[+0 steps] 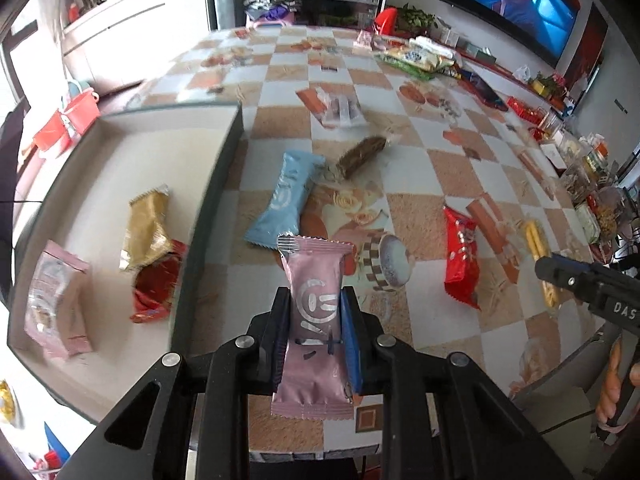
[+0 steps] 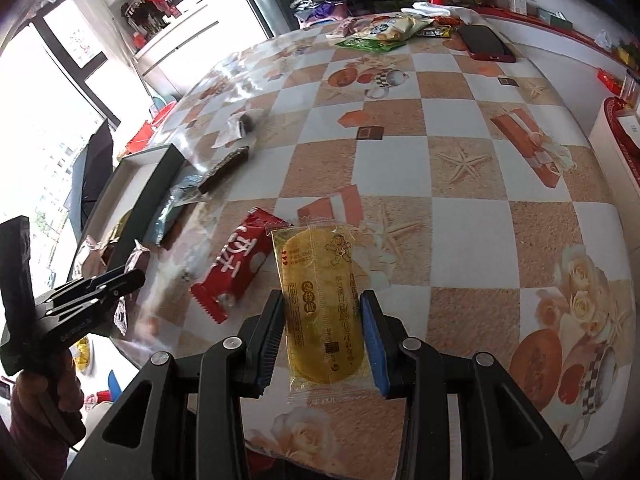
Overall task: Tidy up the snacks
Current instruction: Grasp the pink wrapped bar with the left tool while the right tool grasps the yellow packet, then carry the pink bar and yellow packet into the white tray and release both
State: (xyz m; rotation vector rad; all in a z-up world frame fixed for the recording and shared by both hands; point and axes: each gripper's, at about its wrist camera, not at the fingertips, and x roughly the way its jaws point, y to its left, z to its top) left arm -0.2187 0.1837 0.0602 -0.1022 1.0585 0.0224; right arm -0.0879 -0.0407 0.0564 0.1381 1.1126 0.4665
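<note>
Left wrist view shows the left gripper (image 1: pixel 316 320) closed on a pink snack packet (image 1: pixel 314 328), both pads pressed to its sides; the packet stands lengthwise between them, glossy, white logo on its face, crimped ends. Just left of the fingers runs the dark wall of an open box (image 1: pixel 212 184), with a gold packet (image 1: pixel 146 232), a red one (image 1: pixel 154 284) and a pale pink pouch (image 1: pixel 58 300) lying on its pale floor; ahead lies a blue packet (image 1: pixel 286 200), beyond it a brown bar (image 1: pixel 362 156); to the right a red packet (image 1: pixel 462 256), with bare cloth between.

Right wrist view has the right gripper (image 2: pixel 322 336) holding a clear packet of yellow biscuit (image 2: pixel 320 312) between its pads, red print on the wrapper; open table stretches ahead and to the right of it; the same red packet sits just left.

Checked tablecloth (image 2: pixel 460 168) with starfish and roses covers the table; a television (image 1: pixel 516 0) glows on the far wall.
</note>
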